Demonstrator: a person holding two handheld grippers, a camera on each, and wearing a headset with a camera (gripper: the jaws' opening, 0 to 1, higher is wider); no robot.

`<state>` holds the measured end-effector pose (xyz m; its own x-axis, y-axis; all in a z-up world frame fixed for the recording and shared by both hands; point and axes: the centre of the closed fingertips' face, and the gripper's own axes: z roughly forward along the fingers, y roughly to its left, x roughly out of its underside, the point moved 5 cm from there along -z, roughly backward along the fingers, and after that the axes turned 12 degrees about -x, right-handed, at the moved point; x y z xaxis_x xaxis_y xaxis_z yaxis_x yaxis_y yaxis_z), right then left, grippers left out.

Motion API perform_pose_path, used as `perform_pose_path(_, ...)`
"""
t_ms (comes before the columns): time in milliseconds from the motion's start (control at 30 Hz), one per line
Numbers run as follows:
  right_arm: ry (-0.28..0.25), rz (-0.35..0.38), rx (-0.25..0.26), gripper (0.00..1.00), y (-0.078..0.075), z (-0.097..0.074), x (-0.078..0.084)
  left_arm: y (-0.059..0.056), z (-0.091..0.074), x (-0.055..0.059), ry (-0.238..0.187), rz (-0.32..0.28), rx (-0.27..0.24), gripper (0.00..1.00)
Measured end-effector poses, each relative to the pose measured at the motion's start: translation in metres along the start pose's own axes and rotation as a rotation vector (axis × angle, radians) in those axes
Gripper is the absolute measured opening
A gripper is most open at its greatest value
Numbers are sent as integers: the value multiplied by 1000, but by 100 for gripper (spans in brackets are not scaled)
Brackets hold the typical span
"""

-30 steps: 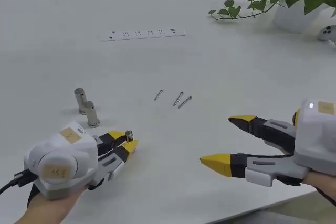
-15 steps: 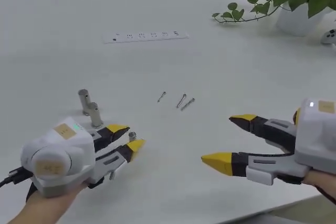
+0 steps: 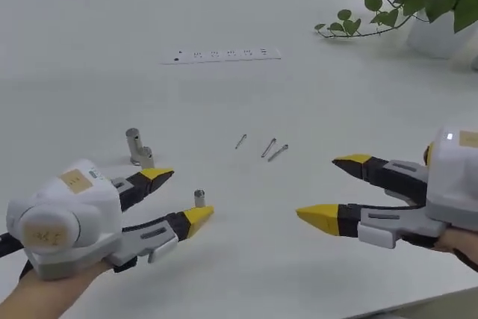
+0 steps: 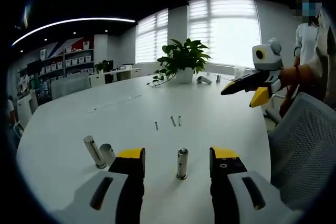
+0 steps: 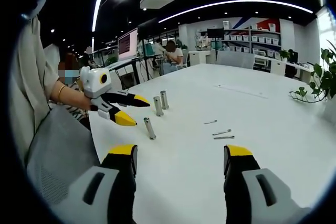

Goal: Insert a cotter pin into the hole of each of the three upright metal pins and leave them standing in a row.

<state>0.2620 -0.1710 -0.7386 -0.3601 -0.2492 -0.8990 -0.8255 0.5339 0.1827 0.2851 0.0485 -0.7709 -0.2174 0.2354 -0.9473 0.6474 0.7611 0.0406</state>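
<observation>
Jaws apart, the left hand-held gripper [image 3: 181, 194] is bracketing one upright metal pin [image 3: 199, 198], likely to steady it, while the right hand-held gripper [image 3: 328, 187], also spread, is hovering clear.

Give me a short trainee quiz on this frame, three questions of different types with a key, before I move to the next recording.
1. How many cotter pins lie loose on the table?
2. True or false: the right gripper is shut on a cotter pin.
3. What stands between the open jaws of the left gripper?
A. a cotter pin
B. a metal pin
C. the power strip

Key: 1. three. 2. false; its jaws stand apart with nothing between them. 3. B.
</observation>
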Motion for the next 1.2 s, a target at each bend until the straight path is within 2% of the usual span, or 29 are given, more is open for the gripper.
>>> perform_pose_path(233, 10, -7, -14, 69, -8, 8, -3, 2, -7, -3, -9, -5, -4, 55)
perform_pose_path(300, 16, -10, -19, 68, -11, 10, -4, 3, -9, -3, -2, -23, -2, 57)
perform_pose_path(467, 35, -36, -32, 64, -17, 16, -7, 5, -14, -4, -5, -18, -4, 61)
perform_pose_path(633, 58, -60, -43, 62, -24, 23, -10, 7, -18, -3, 11, -17, -6, 67)
perform_pose_path(1200, 132, -140, -96, 52, -46, 47, -20, 13, -33, -5, 16, -15, -23, 74)
